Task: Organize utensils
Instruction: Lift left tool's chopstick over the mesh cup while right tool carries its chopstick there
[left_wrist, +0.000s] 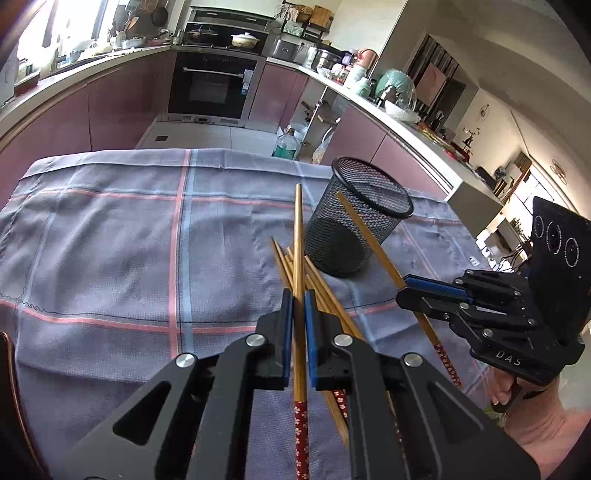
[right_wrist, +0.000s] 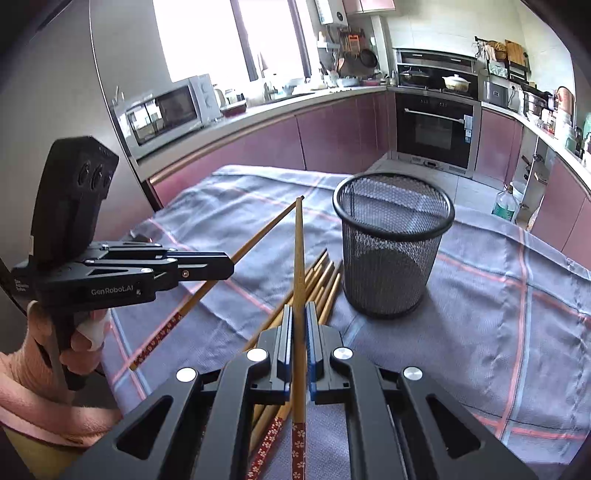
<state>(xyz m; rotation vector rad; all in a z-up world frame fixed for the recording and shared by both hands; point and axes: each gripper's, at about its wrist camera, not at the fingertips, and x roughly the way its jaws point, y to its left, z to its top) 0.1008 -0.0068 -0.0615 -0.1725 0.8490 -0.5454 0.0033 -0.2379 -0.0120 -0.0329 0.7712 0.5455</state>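
Each gripper is clamping a single chopstick, and the main risk is that either stick is pivoting in so narrow a grip. The left gripper (left_wrist: 299, 295) is holding its chopstick (left_wrist: 298, 236) around the middle of the shaft, with the long bare tip projecting ahead and the red patterned end hanging back toward the person; a bump of that tip against the rim of the mesh cup (left_wrist: 360, 218) could be twisting the stick out of line or tipping the cup, which looks light and is standing loose on the checked cloth (left_wrist: 110, 240). The right gripper (right_wrist: 299, 310) is carrying its own chopstick (right_wrist: 298, 251) the same way, jaws closed tight on it. With both sticks aimed at one opening, they could be crossing and knocking each other; in the right wrist view the two tips are already appearing close together. The remaining chopsticks (right_wrist: 325, 284) are lying in a loose bundle on the table just left of the cup's base, near both grippers, and a low pass could be scattering them.

Both grippers are pointing forward and downward, side by side, the left hand (right_wrist: 79, 339) wrapped around its handle, the cup standing just beyond them, to the right.
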